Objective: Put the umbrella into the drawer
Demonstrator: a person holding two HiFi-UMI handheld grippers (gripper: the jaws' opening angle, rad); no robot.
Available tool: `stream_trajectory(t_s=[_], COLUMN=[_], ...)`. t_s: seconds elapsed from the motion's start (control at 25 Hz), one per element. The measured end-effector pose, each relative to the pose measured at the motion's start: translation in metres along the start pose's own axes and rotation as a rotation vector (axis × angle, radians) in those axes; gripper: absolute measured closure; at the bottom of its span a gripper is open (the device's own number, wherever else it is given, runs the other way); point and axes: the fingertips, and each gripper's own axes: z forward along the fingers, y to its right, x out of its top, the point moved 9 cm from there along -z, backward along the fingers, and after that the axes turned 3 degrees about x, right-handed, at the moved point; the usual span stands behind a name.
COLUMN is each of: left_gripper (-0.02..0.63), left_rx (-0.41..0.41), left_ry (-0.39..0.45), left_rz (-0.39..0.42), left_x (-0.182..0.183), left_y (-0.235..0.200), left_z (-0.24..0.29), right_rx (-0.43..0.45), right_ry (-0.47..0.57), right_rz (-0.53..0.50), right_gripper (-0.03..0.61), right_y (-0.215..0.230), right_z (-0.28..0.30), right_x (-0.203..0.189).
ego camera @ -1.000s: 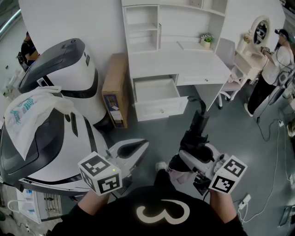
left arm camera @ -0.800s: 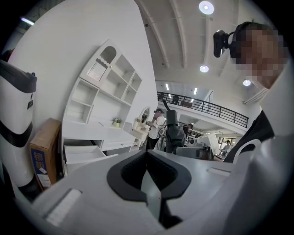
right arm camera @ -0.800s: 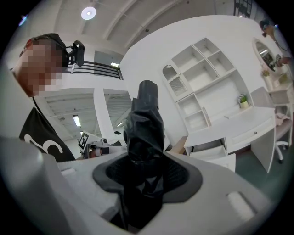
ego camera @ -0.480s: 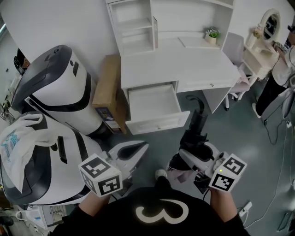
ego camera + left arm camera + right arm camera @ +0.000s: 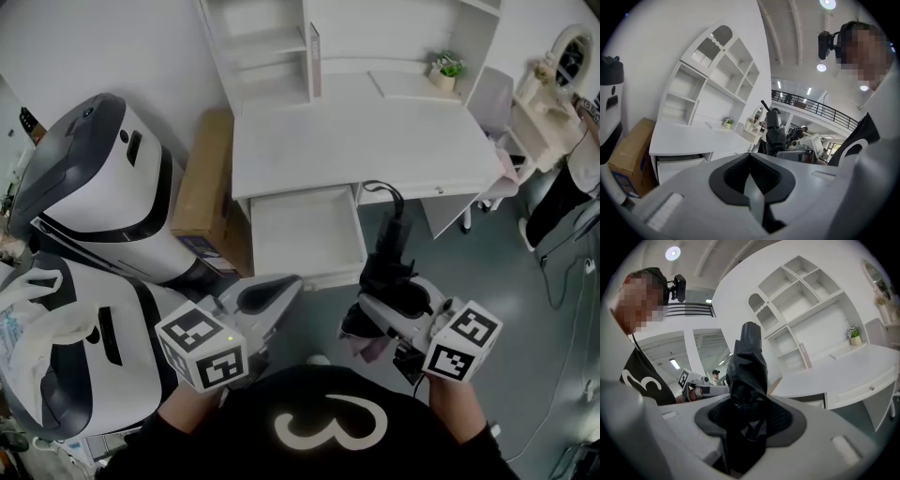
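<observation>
Currently in the right tool (image 5: 394,298) (image 5: 749,427): a folded black fabric umbrella (image 5: 389,253) (image 5: 747,366). The jaws are clamped on its bunched cloth, and its far end points ahead toward the desk.
Left tool (image 5: 267,295) (image 5: 752,180): the jaws are together with nothing between them, and it is held level beside the right tool.
Drawer (image 5: 305,234): a white wooden drawer under the white desk surface (image 5: 356,131). It is pulled open, and its inside looks bare.
Umbrella's place: in the air above the grey floor (image 5: 469,281), near the drawer's front right corner and not yet inside it.
Done so far: the umbrella appears to be gripped securely, and the drawer is open to receive it.
Left to do: bring the umbrella over the open drawer, lower it in lengthwise, and release it.
</observation>
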Motion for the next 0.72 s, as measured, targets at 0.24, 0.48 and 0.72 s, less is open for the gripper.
stream_trajectory(t_s=[0.24,0.48,0.72], left_gripper=[0.609,0.609,0.609], left_rx=[0.041,0.058,0.058], left_ry=[0.013,0.024,0.011], left_rz=[-0.016,-0.039,-0.055], left_x=[0.009,0.011,0.026], left_y=[-0.021,-0.049,-0.084], left_z=[0.003,0.004,0.017], right_rx=[0.028,0.042,0.024], right_ry=[-0.040,-0.062,-0.077], right_rz=[-0.029,-0.037,-0.028], right_gripper=[0.385,0.385,0.385], right_y=[0.018,0.030,0.052], right_z=[0.025,0.053,0.083], right_x=[0.015,0.026,0.041])
